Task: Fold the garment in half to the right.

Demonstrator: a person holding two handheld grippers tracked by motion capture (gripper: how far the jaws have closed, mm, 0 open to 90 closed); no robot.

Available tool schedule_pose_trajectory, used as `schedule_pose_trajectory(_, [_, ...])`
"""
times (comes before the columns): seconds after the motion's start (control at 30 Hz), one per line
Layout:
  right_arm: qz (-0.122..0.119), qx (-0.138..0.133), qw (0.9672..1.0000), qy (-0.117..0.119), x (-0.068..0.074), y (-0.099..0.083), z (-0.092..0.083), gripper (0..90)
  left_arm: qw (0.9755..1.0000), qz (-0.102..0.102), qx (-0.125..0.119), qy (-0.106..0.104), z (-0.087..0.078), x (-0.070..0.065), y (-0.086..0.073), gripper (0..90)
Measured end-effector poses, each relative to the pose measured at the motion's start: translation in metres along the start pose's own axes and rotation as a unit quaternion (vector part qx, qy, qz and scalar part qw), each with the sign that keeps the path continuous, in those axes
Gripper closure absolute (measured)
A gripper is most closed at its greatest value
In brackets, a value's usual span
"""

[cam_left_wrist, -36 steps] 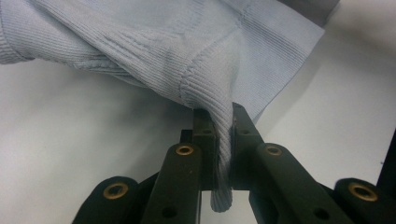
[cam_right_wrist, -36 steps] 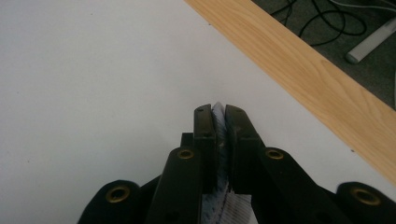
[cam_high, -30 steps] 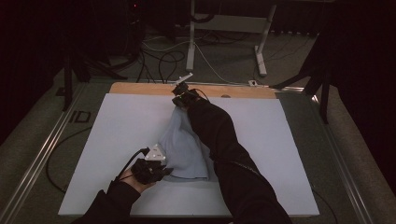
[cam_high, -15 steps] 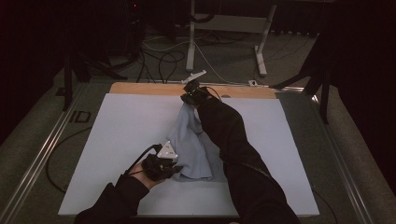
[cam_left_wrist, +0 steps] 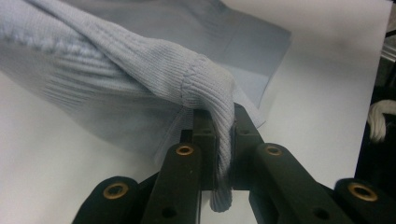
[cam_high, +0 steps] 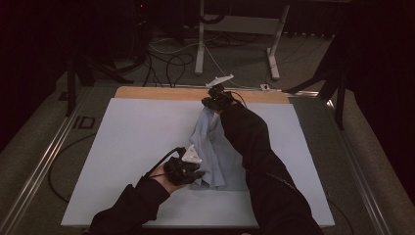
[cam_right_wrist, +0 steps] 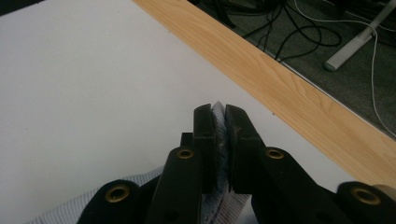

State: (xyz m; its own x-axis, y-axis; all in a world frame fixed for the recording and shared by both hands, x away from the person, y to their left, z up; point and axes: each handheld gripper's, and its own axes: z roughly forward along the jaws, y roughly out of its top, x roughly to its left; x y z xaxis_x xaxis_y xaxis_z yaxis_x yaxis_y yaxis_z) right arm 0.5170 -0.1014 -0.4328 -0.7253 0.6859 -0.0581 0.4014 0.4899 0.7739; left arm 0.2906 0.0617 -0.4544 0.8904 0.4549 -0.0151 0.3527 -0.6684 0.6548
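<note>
Both claws, left claw and right claw, pinch the light-blue knit garment; no writing legible.

Knit garment stretched along the middle of the table, between two grippers.

The knit garment lies on the white mat, which covers the table except for a strip along its far edge. The left gripper sits at the garment's near left end, its fingers clamped on a ribbed cuff; the right gripper pinches the far end, just before that strip. Cables and a stand's legs lie on the floor behind the table.
</note>
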Motion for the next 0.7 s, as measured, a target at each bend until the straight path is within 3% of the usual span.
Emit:
schedule_pose_trajectory(0.43, [0.014, 0.005, 0.9999, -0.006, -0.020, -0.023, -0.006, 84.2, 0.9996, 0.022, 0.013, -0.015, 0.029, -0.008, 0.022, 85.7])
schedule_pose_trajectory(0.7, [0.027, -0.004, 0.9996, 0.000, -0.029, -0.035, -0.003, 84.0, 0.9993, 0.026, 0.021, -0.019, 0.049, -0.015, 0.033, 85.7])
